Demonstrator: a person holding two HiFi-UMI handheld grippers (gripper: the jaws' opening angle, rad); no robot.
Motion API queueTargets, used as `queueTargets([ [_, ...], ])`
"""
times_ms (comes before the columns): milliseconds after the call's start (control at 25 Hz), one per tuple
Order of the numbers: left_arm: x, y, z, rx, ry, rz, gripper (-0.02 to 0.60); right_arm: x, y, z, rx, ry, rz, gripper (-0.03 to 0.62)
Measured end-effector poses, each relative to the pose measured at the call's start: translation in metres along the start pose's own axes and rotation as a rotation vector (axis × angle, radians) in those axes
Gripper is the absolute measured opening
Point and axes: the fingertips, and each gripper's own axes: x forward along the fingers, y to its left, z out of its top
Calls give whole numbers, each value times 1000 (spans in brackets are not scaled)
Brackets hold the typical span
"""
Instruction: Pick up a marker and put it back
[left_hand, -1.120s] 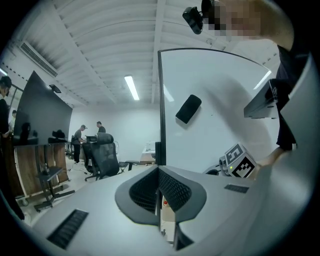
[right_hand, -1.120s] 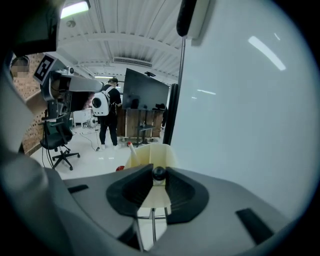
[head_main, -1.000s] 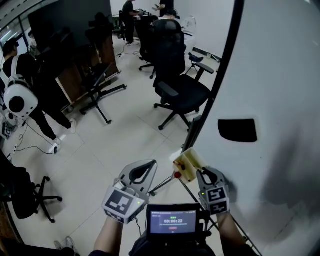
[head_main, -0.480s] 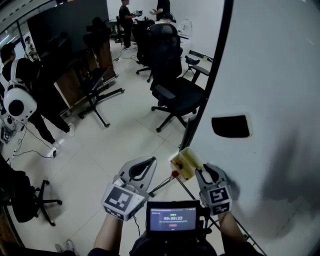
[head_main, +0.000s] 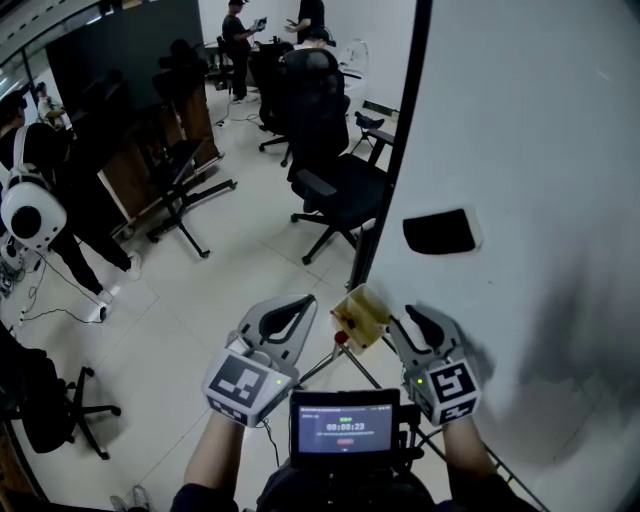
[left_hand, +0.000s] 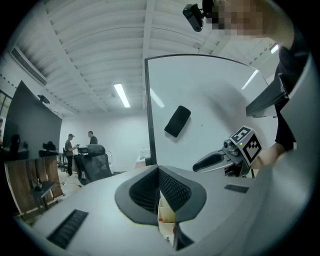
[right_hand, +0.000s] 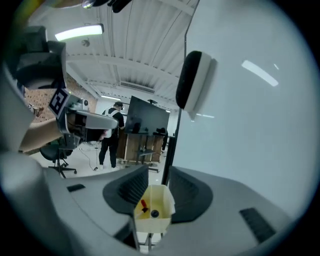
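moved: right gripper (head_main: 420, 325) is sitting higher beside the holder (head_main: 362, 312) than a second ago. Its jaws have just been opening, with nothing between the pads.
head view: holder is hanging low at the whiteboard (head_main: 540, 150) frame edge, with the eraser (head_main: 440, 231) sticking higher on the board face. Left gripper (head_main: 303, 305) is hovering just left of the holder, fingertips together and carrying nothing.
left gripper view: only a sliver of holder is showing behind the closed tips.
right gripper view: jaws are standing wide, and the holder is showing in the gap beyond them. The red marker (right_hand: 143, 205) is lying tilted inside it, next to a black marker (right_hand: 154, 214), so the marker looks already returned.
risk: I'm judging a wide jaw could be catching the holder rim while pulling away, tipping it or flicking the tilted marker out. The closed left gripper could also be nudging the holder.
hidden: how the holder is fixed to the board isn't showing. The marker bodies are buried in the holder. I can't tell whether the red dot (head_main: 340, 338) under the holder is a cap or a stand knob.
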Motion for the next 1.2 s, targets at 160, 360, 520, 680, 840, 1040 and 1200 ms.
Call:
queueTargets([
  [160,-1,-1,19,42,-30,2,-3,-8,6,36,-2,-85,33,153],
  [360,-10,2,47,65,-76,13,-3,-23,13,87,-5,-200,71,153],
  [520,-26,8,65,21,-123,36,-3,-36,23,113,6,-248,114,152],
  [680,-38,1,86,26,-178,12,-3,-50,33,130,8,-294,176,64],
  [840,-46,4,91,14,-174,35,-3,-55,39,127,9,-295,192,6],
  [1040,-52,-11,89,6,-167,12,-3,-66,45,122,-6,-277,179,6],
  [1200,-55,-25,89,-8,-174,1,-3,-79,46,118,-29,-275,171,6],
])
